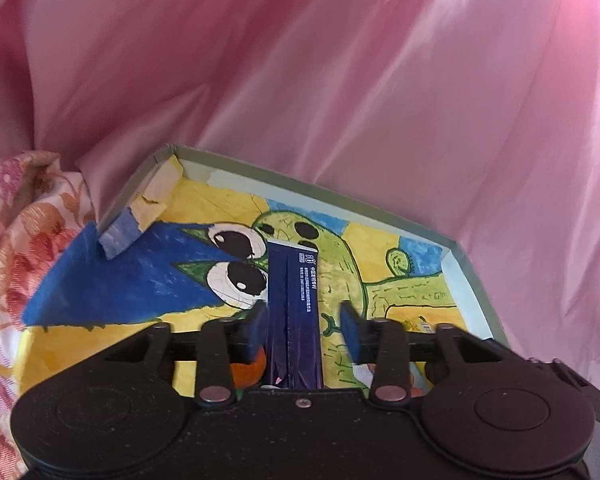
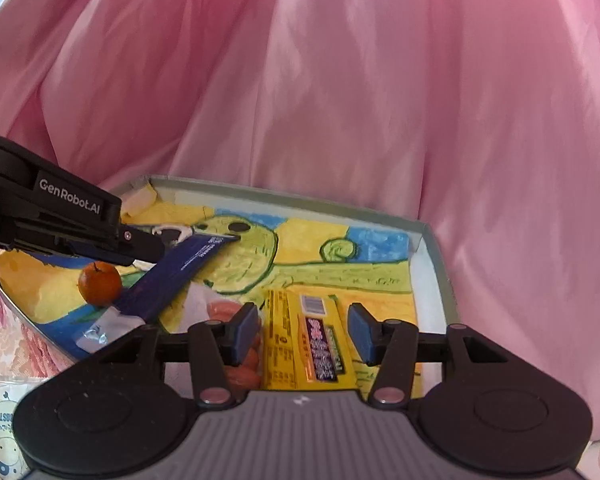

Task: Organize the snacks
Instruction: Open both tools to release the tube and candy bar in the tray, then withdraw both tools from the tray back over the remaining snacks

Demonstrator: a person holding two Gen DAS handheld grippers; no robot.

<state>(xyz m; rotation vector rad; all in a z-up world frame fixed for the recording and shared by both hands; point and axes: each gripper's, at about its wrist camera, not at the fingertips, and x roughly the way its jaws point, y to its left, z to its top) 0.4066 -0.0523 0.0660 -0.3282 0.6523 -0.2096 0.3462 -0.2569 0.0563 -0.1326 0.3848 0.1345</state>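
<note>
- The dark blue snack packet [image 1: 294, 304] lies in the painted tray [image 1: 458, 258], long axis pointing toward the tray's far edge.
- It sits between the parted pads of the left gripper [image 1: 305, 326], touching one pad at most.
- The right gripper [image 2: 303, 330], also spread, straddles the yellow snack bar [image 2: 306, 344] near the tray's right edge.

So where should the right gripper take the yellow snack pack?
Judging by its pose, across the narrow width of the yellow snack pack, from above: it lies flat and lengthwise between the open right gripper fingers, long edges facing each.
</note>
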